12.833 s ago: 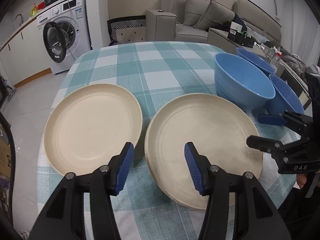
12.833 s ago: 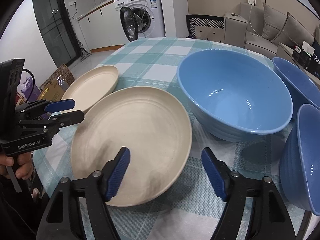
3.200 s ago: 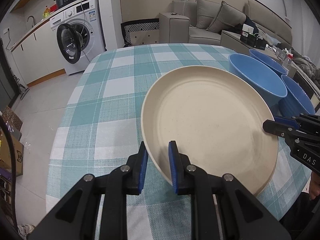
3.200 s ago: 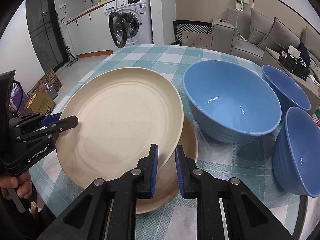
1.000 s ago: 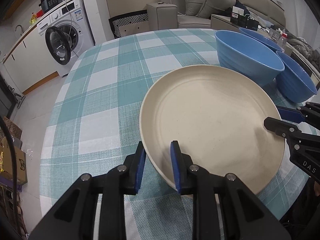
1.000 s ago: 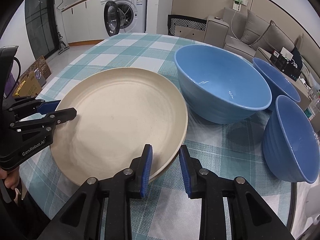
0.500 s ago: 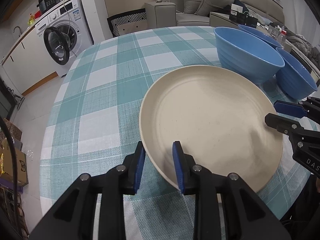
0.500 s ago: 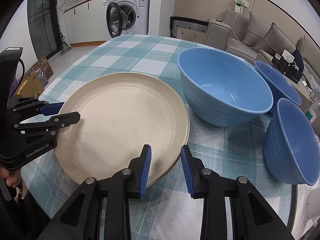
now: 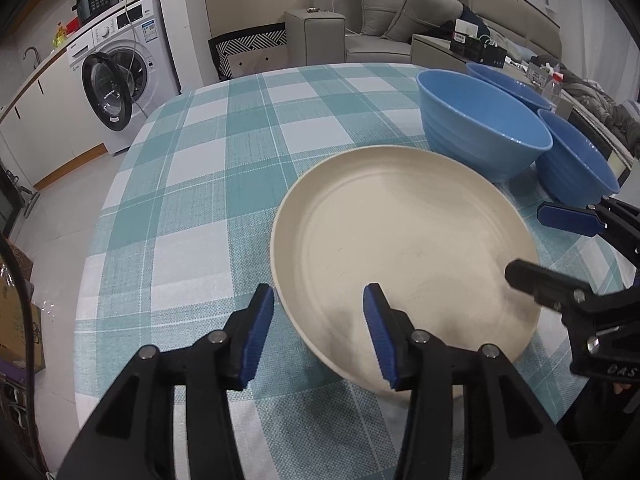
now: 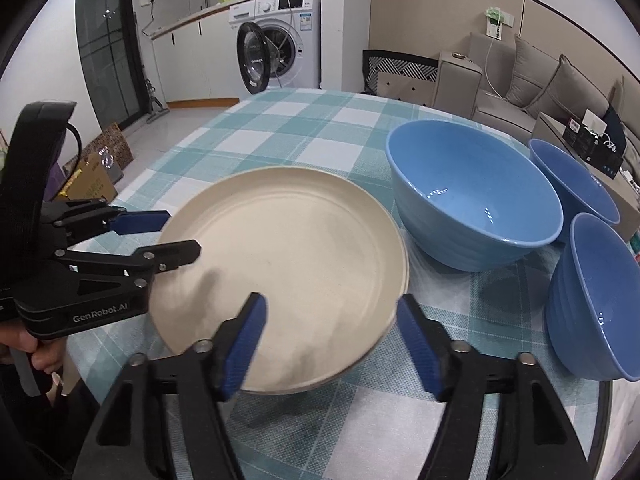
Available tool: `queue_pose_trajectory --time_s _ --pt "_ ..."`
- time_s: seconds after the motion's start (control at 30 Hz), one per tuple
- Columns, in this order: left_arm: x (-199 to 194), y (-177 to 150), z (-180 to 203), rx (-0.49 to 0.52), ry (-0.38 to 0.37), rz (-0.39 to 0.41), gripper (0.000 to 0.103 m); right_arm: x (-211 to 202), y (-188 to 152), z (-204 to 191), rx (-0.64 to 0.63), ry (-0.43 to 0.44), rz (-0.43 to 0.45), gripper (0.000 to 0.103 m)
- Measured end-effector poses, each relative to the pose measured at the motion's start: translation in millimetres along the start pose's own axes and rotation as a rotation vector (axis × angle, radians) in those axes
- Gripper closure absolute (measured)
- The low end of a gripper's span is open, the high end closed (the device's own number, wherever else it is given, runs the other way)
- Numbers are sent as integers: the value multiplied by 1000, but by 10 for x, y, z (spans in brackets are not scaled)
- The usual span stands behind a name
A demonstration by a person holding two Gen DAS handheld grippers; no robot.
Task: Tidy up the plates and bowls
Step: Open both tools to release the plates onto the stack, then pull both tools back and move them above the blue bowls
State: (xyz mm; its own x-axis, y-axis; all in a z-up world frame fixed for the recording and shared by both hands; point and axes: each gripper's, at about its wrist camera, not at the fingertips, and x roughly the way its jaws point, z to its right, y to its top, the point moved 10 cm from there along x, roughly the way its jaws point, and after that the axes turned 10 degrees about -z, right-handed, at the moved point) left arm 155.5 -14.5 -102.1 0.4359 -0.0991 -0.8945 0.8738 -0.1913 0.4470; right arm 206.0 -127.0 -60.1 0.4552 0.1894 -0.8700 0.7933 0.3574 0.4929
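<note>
A cream plate [image 9: 404, 248] lies stacked on another cream plate on the checked tablecloth; it also shows in the right wrist view [image 10: 288, 264]. My left gripper [image 9: 320, 332] is open, its jaws either side of the plate's near left rim, holding nothing. My right gripper [image 10: 332, 344] is open around the plate's near right rim, empty. Three blue bowls stand to the right: a large bowl [image 10: 472, 204], a far bowl [image 10: 572, 184] and a near bowl [image 10: 596, 304]. The lower plate is mostly hidden.
The table [image 9: 224, 184] carries a teal checked cloth. Its left edge drops to the floor, with a washing machine [image 9: 116, 80] beyond. A sofa [image 10: 536, 88] stands behind the table. Cardboard boxes [image 10: 96, 176] sit on the floor at left.
Both grippers have opened wide and let go of the plate rim. The plate now rests on the other plate. Both grippers have drawn back slightly.
</note>
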Motion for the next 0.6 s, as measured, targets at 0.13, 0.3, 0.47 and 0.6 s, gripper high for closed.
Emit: queue_pose_trajectory --time_s 0.13,0.3,0.47,0.6 --pt "-59 17 34 11 -10 14 54 -104 49 -16 -1 16 37 22" --pt "-163 45 109 28 -27 42 53 -211 103 -37 4 39 77 3" --pt "-193 63 114 26 -21 51 28 -278 150 -23 7 32 105 1" --pt "-196 70 111 18 -38 56 24 -315 160 -5 9 32 119 1"
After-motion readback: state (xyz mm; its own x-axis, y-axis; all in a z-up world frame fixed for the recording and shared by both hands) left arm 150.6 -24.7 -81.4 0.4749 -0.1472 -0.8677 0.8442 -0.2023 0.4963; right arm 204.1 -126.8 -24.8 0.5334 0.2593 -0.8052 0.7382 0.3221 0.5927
